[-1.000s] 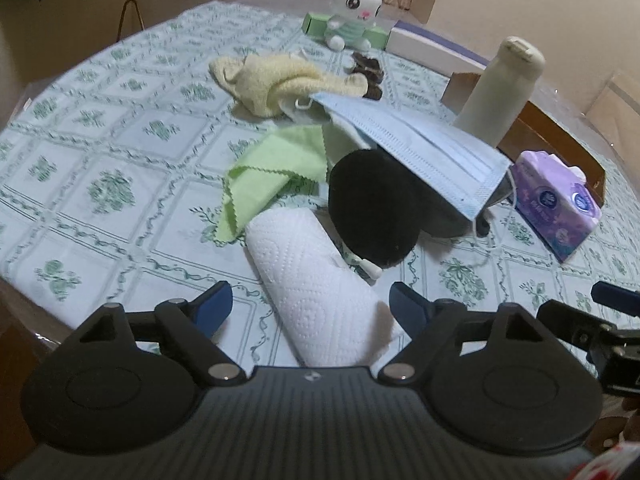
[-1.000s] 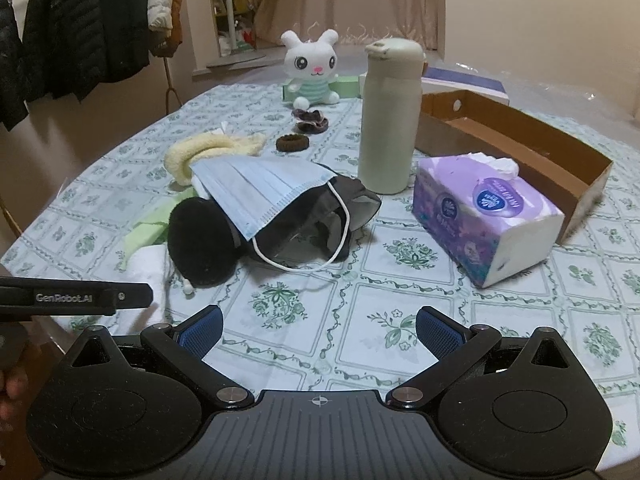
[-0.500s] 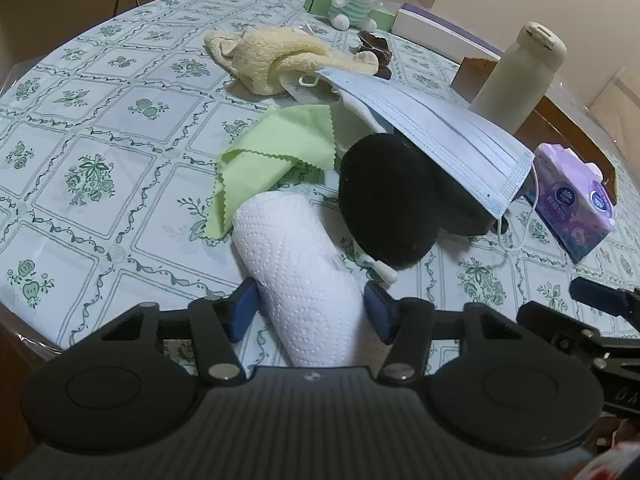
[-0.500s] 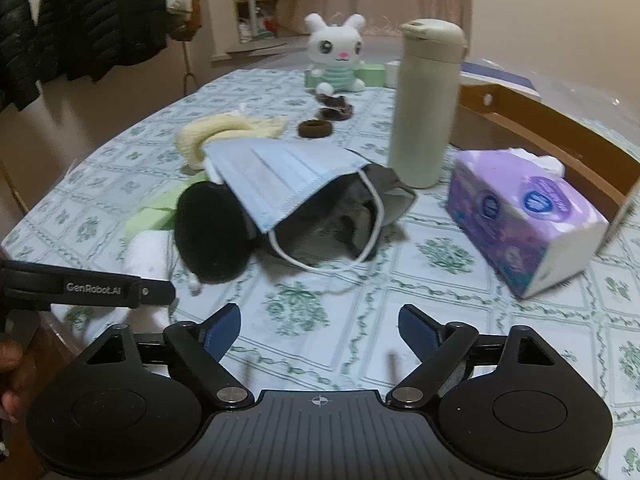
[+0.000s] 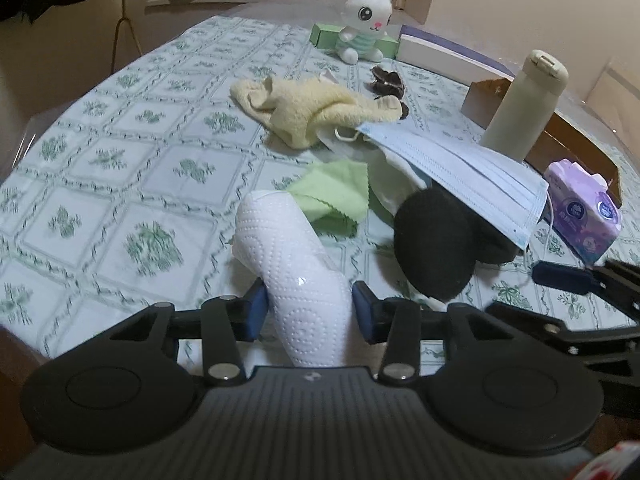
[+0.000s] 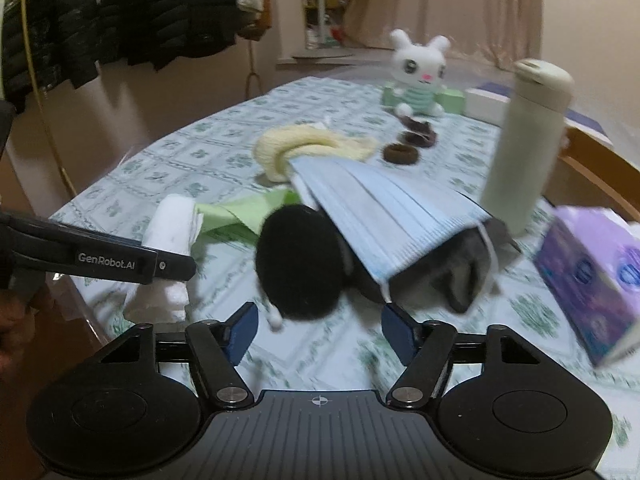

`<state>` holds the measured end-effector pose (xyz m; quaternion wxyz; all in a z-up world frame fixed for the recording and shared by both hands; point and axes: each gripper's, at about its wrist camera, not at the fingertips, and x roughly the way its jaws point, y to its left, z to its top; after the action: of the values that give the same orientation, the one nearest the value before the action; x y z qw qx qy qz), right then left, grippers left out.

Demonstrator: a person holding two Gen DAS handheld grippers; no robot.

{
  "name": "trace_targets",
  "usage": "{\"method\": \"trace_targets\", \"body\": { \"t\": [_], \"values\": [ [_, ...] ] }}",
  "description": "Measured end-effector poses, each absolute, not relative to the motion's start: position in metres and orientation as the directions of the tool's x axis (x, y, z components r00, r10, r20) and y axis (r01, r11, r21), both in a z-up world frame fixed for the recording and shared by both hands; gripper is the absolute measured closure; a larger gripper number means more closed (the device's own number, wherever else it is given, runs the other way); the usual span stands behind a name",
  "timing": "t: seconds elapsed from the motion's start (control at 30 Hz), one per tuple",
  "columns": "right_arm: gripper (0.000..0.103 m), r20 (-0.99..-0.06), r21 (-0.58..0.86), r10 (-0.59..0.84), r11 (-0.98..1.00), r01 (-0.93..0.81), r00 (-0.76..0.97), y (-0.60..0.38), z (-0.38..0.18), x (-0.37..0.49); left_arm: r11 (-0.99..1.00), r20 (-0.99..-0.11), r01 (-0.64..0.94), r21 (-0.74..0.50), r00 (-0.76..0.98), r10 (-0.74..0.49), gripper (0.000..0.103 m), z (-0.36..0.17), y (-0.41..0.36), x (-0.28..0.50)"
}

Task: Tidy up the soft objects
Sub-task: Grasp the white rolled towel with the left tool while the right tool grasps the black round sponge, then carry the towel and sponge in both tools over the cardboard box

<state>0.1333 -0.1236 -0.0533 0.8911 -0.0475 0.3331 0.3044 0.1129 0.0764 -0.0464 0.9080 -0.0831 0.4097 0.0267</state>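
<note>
My left gripper [image 5: 310,312] has its blue pads on both sides of a white paper towel roll [image 5: 288,264], and its jaws are still closing on it. Beside the roll lie a green cloth [image 5: 336,196], a round black puff [image 5: 432,248] and a blue face mask [image 5: 460,176] draped over grey fabric [image 6: 452,276]. A yellow towel [image 5: 304,108] lies farther back. My right gripper [image 6: 320,328] faces the black puff [image 6: 300,260], whose near edge sits just ahead of its fingertips. Its jaws are closing with nothing pressed between them.
A cream bottle [image 5: 524,112] stands by an open cardboard box [image 5: 568,148]. A purple tissue pack [image 5: 584,212] sits to the right. A white bunny plush [image 5: 366,16], small boxes and dark hair ties [image 5: 386,80] lie at the far side. The table edge runs close to both grippers.
The left jaws came in from wide open onto the paper towel roll, and the roll has shifted left. The right gripper narrowed and swung left toward the black puff.
</note>
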Motion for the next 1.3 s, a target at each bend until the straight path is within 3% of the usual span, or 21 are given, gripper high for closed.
{"method": "trace_targets", "body": {
  "t": [0.6,0.9,1.3],
  "values": [
    [0.037,-0.63,-0.098,0.423,0.788,-0.607,0.651,-0.049,-0.079,0.173,0.989,-0.713,-0.043,-0.144,0.698,-0.074,0.062,-0.03,0.104,0.119],
    [0.043,-0.616,-0.091,0.423,0.8,-0.594,0.665,-0.053,-0.077,0.166,0.99,-0.717,-0.027,-0.139,0.692,-0.082,0.062,-0.032,0.103,0.118],
    [0.044,-0.584,-0.062,0.436,0.817,-0.573,0.685,-0.074,-0.048,0.14,0.994,-0.702,0.016,-0.112,0.707,-0.09,0.062,-0.011,0.084,0.106]
  ]
}}
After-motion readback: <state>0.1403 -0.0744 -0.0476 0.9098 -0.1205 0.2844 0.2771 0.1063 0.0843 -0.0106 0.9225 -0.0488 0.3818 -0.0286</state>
